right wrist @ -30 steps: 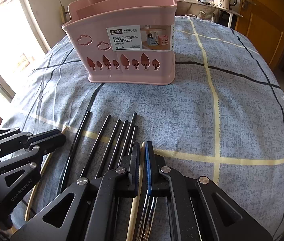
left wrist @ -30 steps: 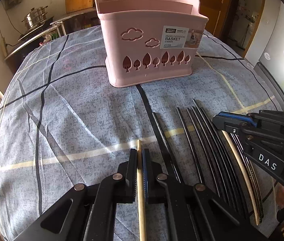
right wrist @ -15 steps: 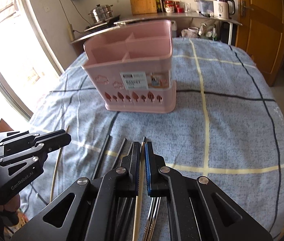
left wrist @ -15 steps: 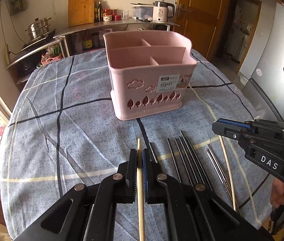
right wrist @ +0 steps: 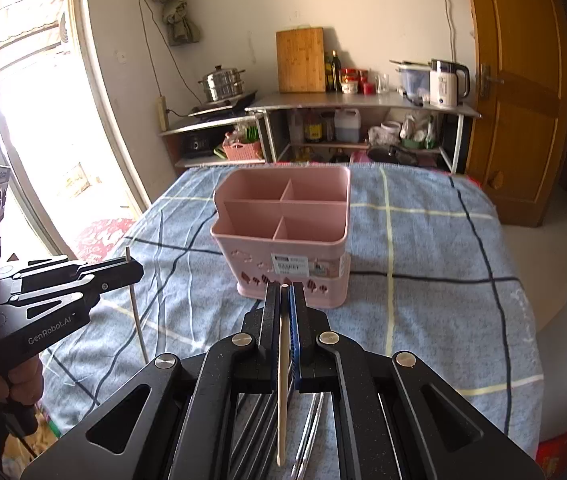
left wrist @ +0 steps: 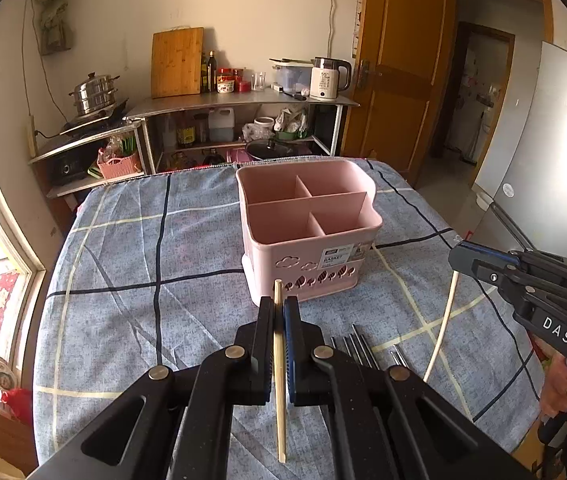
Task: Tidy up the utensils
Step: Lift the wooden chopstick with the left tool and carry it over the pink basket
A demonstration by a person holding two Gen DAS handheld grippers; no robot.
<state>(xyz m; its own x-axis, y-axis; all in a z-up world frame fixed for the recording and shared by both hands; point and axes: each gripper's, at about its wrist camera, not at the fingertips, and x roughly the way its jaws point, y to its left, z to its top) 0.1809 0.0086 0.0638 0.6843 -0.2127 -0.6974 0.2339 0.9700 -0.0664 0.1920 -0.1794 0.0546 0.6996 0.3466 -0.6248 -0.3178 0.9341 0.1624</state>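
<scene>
A pink chopstick basket (left wrist: 307, 216) with several empty compartments stands mid-table; it also shows in the right wrist view (right wrist: 283, 216). My left gripper (left wrist: 278, 308) is shut on a wooden chopstick (left wrist: 280, 380), held in the air in front of the basket. My right gripper (right wrist: 283, 296) is shut on a pale wooden chopstick (right wrist: 282, 380), also raised. Black chopsticks (left wrist: 357, 346) and metal chopsticks (left wrist: 398, 358) lie on the cloth below. In the left wrist view the right gripper (left wrist: 457, 256) carries its chopstick (left wrist: 441, 332) hanging down.
The table has a blue checked cloth (left wrist: 131, 264). Behind it stands a metal shelf (left wrist: 243, 104) with a kettle (left wrist: 327, 78), a cutting board and a steamer pot (left wrist: 93, 94). A door is at the right, a window at the left.
Both grippers have risen and pulled back from the table, each lifting its wooden chopstick off the cloth. The basket's open top has come into view.
</scene>
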